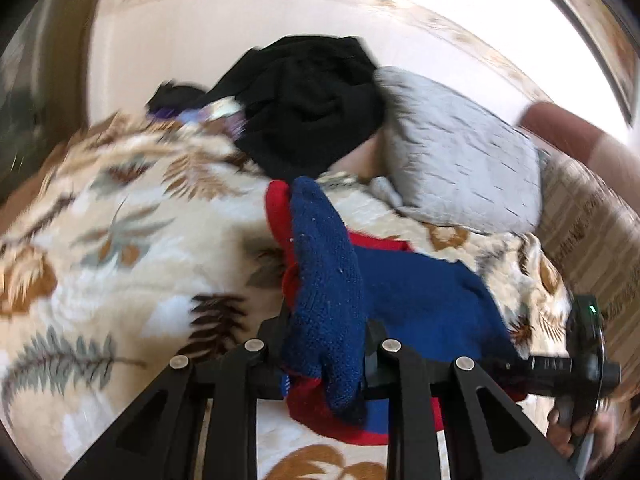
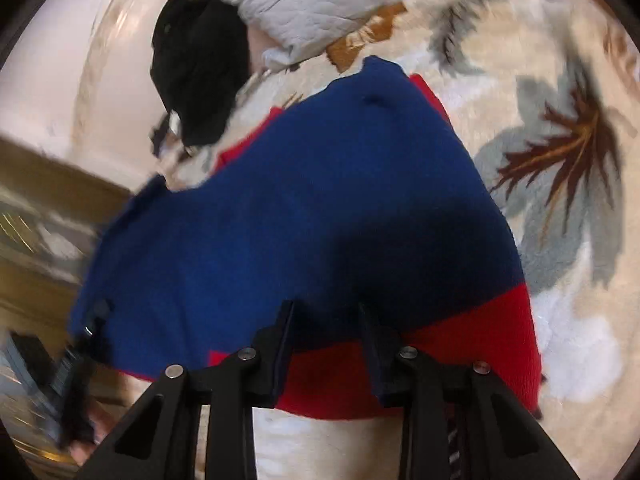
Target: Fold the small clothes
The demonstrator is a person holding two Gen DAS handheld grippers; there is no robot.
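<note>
A leaf-patterned blanket (image 1: 100, 216) covers the bed; on it lie a grey quilted pillow (image 1: 460, 160) and a heap of black clothes (image 1: 312, 108). The blue-and-red knitted garment (image 2: 304, 208) is spread between the two tools, its long axis running across from one to the other. The left gripper (image 1: 324, 354) is clamped on a bunched blue edge that rises ahead of it. The right gripper (image 2: 326, 320) sits at the red hem; its fingers stand apart, and whether they pinch the cloth I cannot tell. The left looks better placed to carry its edge over.
</note>
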